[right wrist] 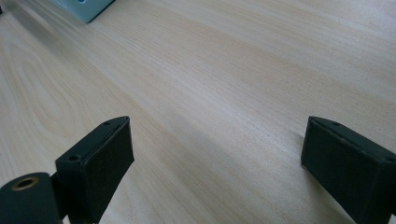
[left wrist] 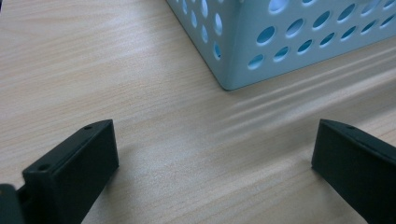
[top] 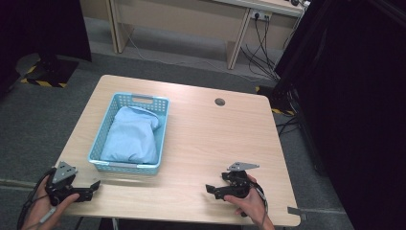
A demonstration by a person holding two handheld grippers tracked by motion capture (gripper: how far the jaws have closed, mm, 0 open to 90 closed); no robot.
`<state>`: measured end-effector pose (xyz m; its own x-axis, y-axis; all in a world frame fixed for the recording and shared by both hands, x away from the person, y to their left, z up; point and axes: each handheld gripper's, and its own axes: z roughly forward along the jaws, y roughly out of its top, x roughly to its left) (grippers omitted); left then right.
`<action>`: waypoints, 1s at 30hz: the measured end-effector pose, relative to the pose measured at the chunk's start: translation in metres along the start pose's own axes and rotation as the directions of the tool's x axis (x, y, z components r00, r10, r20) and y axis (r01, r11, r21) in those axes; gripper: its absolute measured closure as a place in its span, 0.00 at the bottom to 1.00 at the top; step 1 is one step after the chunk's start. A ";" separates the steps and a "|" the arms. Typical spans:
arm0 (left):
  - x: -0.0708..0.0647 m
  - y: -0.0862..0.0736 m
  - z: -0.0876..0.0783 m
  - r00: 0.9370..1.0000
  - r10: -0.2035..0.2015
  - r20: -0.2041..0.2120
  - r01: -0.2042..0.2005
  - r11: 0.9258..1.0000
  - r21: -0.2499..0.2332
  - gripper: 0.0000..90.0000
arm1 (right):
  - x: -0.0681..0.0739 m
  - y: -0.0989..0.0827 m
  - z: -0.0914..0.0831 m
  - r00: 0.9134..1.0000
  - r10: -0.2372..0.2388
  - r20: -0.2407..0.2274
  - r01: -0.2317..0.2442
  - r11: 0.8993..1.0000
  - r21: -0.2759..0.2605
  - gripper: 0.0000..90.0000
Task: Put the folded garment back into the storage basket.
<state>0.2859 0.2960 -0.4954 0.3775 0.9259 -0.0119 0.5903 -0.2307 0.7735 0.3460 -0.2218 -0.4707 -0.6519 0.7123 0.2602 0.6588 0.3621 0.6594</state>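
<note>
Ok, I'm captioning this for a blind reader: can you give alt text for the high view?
A light blue basket holding folded pale blue cloth sits on a wooden table. At the near edge, the left gripper and right gripper rest open, empty.

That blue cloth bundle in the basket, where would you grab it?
Probably from straight above, at the bunched end of the cloth nearest the far handle. The basket walls block its sides, and the raised folds there give open jaws something to pinch.
</note>
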 end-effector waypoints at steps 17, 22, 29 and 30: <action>0.000 0.000 0.000 1.000 0.000 0.000 0.000 1.000 0.000 0.00 | 0.000 -0.006 -0.005 1.000 0.005 -0.001 -0.005 1.000 -0.010 0.11; 0.000 0.000 0.000 1.000 0.000 0.000 0.000 1.000 0.000 0.00 | 0.000 -0.008 -0.007 1.000 0.005 -0.001 -0.005 1.000 -0.010 0.11; 0.000 0.000 0.000 1.000 0.000 0.000 0.000 1.000 0.000 0.00 | -0.001 -0.011 -0.010 1.000 0.011 -0.005 -0.011 1.000 -0.013 0.11; 0.000 0.000 0.000 1.000 0.000 0.000 0.000 1.000 0.000 0.00 | -0.001 -0.012 -0.010 1.000 0.011 -0.005 -0.011 1.000 -0.014 0.11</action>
<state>0.2858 0.2960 -0.4954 0.3772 0.9260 -0.0120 0.5902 -0.2304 0.7737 0.3352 -0.2329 -0.4714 -0.6465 0.7133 0.2706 0.6606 0.3460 0.6663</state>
